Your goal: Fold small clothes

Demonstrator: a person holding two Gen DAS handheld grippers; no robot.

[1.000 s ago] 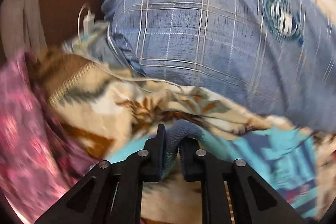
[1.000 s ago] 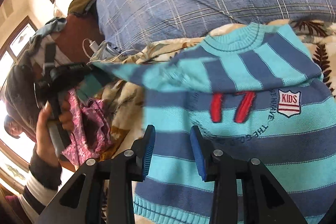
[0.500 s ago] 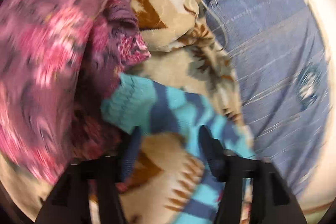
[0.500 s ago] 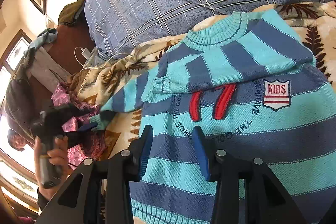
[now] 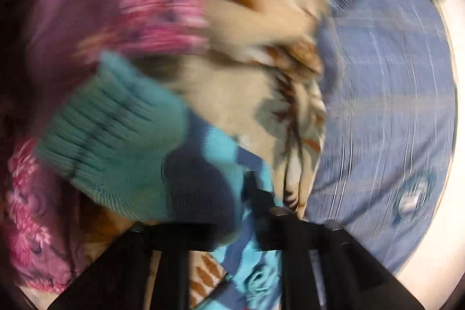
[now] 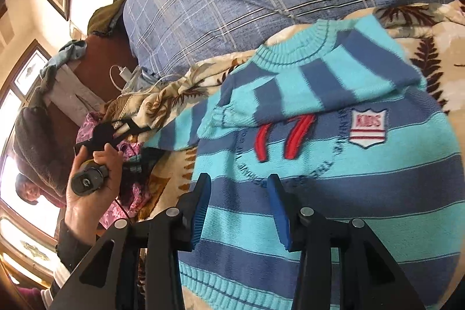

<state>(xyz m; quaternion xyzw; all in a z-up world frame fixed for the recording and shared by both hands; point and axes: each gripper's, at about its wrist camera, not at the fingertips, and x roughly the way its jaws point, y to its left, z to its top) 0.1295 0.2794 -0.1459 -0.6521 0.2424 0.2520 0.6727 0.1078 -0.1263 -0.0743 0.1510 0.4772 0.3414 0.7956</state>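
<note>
Pinching sleeve [image 5: 122, 141], left fingers [image 5: 258, 193] closed

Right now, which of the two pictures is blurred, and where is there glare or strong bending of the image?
Left wrist view: heavy motion blur smears the sweater sleeve, the pink cloth and the plaid pillow. Right wrist view: much sharper, the striped sweater reads clearly; the windows at left are blown out white; the fisheye bends the pillow's lines, and the corners are dark.
</note>
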